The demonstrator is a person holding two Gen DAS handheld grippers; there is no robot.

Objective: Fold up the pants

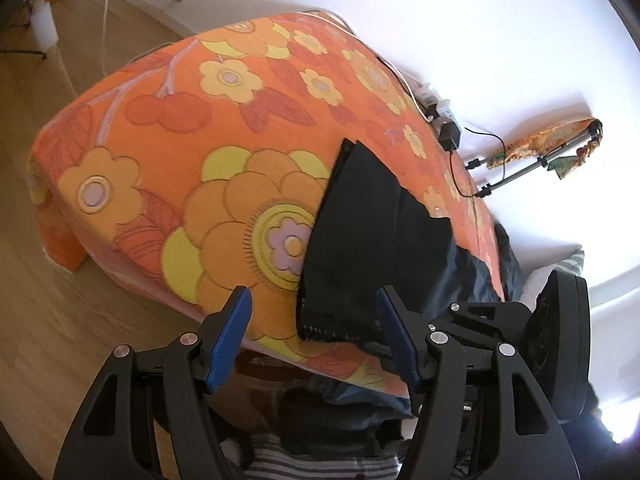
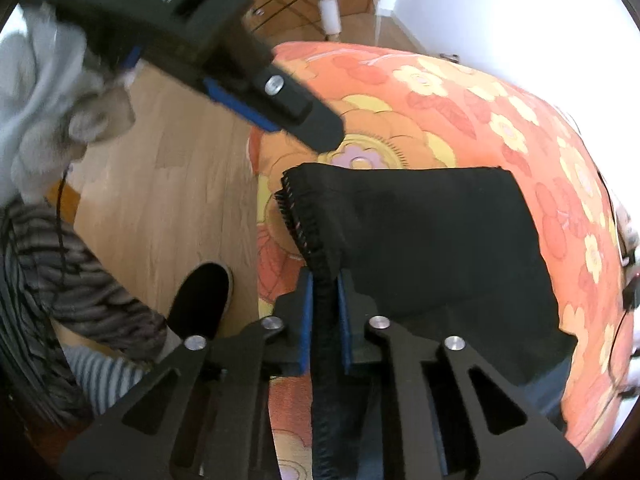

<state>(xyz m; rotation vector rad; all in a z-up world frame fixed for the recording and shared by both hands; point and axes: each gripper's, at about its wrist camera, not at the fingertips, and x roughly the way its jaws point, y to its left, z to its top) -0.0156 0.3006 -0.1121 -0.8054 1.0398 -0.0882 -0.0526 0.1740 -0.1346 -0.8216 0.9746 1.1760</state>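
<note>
black pants (image 2: 420, 248) lying on the near part of a bed (image 1: 160, 184), folded into a dark slab. long axis running from the ribbed hem at the bed's near edge back toward the far side by the wall; in the right wrist view, hem corner pointing toward the floor side at left, the rest spreading right across the cover. more dark cloth hanging off the near edge below.

right gripper (image 2: 325, 280) pinched narrow on the ribbed edge of the pants, blue pads pressing the cloth from both sides. left gripper (image 1: 316, 312) spread fairly wide, nothing between the pads, poised over the hem corner at the bed's edge.

white lettering along the left gripper's body in the right wrist view, blurred and not readable.

bed dressed in an orange cover with big yellow, orange and lilac flowers. pale wooden floor (image 1: 60, 340) around it, white wall (image 1: 440, 20) behind. power strip (image 1: 440, 110) with a black adapter and cables at the far side. black shoe (image 2: 200, 300) and striped trouser leg on the floor.
</note>
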